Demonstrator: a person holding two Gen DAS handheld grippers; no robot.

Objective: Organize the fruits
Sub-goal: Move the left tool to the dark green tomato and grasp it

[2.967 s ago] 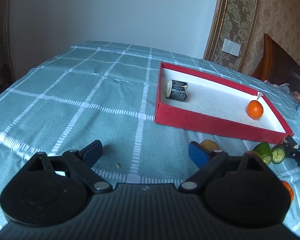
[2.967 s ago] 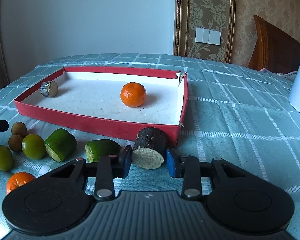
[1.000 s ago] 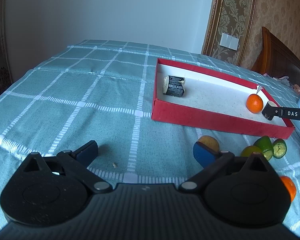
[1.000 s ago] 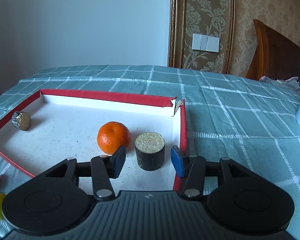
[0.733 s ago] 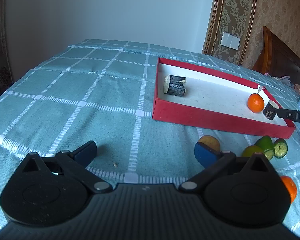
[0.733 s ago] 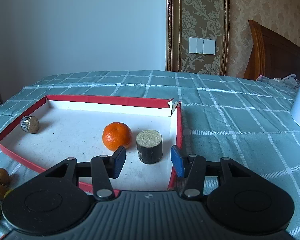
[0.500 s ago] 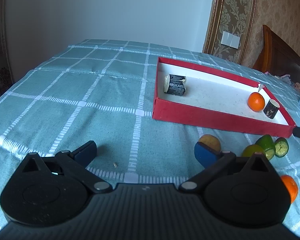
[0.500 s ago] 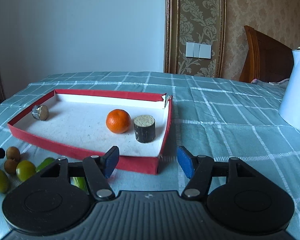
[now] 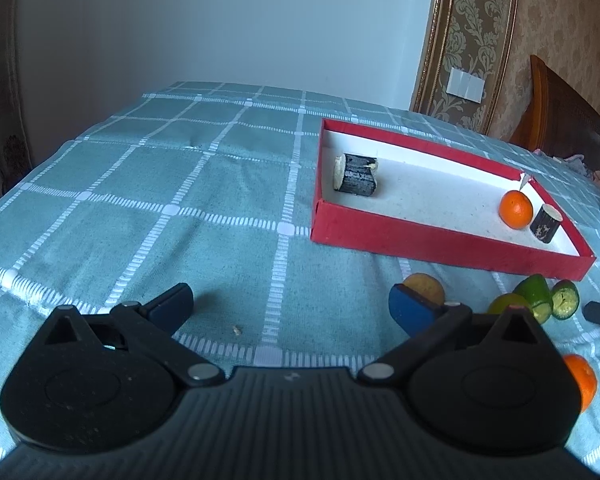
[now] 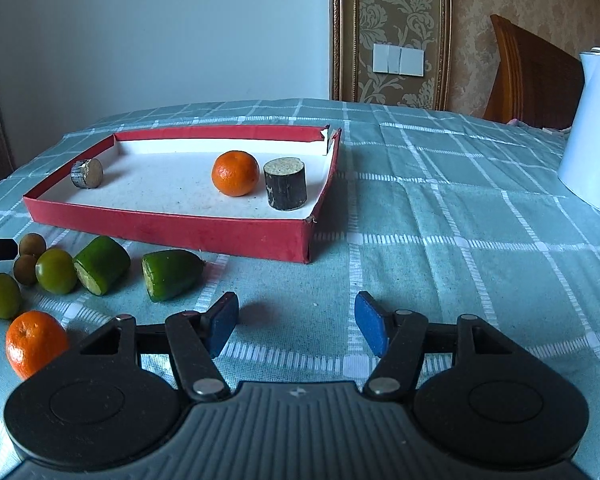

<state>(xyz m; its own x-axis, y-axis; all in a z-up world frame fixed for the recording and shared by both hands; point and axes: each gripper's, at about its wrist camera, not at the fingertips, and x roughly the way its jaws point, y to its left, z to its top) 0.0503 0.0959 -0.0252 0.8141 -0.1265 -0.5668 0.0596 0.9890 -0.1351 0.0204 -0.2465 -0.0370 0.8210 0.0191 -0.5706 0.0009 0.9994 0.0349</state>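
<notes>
Both grippers hover over the desk with jaws released and empty: the right gripper [image 10: 296,328] just outside the red tray [image 10: 172,224], the left gripper [image 9: 290,310] well left of it. Inside the tray an orange [image 10: 235,173] sits beside an upright dark stump [image 10: 285,184]; green fruit pieces [image 10: 102,264] lie outside.

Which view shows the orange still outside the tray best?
The right wrist view: the loose orange lies lower left on the cloth, mostly visible beside the hand-held gripper's body. The left wrist view catches only a sliver at its right edge, behind that gripper's housing.
</notes>
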